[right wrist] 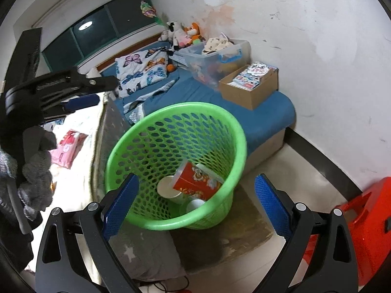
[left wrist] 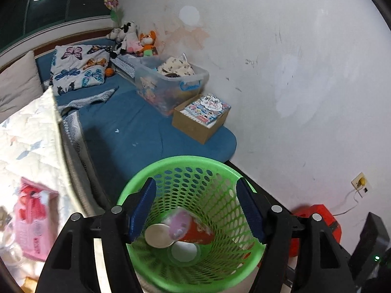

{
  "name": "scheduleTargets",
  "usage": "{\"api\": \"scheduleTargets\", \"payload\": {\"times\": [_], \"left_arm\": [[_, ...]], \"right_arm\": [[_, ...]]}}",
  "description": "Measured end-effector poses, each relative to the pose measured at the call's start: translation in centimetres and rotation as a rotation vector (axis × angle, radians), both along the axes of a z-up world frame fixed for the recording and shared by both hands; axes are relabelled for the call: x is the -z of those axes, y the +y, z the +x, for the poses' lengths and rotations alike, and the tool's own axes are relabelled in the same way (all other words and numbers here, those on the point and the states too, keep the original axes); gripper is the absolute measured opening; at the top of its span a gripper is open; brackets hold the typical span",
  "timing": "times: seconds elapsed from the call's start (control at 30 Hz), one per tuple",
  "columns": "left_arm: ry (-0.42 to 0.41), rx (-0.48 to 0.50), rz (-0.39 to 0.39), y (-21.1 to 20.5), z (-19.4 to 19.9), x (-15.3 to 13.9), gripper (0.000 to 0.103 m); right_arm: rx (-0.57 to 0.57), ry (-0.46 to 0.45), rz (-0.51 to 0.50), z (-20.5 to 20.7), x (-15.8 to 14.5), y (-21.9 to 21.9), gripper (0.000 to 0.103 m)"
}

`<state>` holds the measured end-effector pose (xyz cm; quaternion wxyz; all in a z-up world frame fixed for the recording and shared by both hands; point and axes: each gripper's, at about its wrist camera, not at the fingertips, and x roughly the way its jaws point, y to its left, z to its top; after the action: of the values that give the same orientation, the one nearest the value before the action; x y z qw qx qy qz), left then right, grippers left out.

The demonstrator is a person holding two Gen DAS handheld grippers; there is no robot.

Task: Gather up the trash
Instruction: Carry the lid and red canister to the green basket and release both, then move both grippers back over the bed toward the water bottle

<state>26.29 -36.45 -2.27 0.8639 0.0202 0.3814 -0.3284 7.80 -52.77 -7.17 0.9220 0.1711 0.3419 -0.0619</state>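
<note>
Two blue fingers (left wrist: 144,210) of the left gripper (left wrist: 196,211) stand apart, empty, over the green basket (left wrist: 156,171) at six o'clock, cups (left wrist: 158,235) inside. From the right wrist, the right gripper (right wrist: 196,205) gapes empty; basket (right wrist: 234,127) dead center.

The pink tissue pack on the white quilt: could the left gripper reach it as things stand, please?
Probably yes: the left gripper is open and empty over the green basket, and the pink tissue pack lies uncovered on the quilt beside it.

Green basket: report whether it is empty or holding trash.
Holding trash. The green basket contains a red carton and paper cups at its bottom.
</note>
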Motion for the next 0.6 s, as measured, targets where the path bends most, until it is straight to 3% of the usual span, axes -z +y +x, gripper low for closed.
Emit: {"api": "scheduleTargets", "payload": {"times": [0.3, 0.6], "left_arm": [[-0.039, -0.088, -0.019, 7.2, -3.2, -2.7, 0.066], [-0.065, -0.208, -0.023, 16.2, -7.3, -3.4, 0.067]], "right_arm": [[-0.072, -0.021, 0.011, 0.0, -1.2, 3.5, 0.095], [-0.193, -0.042, -0.016, 1.0, -3.4, 8.8, 0.095]]}}
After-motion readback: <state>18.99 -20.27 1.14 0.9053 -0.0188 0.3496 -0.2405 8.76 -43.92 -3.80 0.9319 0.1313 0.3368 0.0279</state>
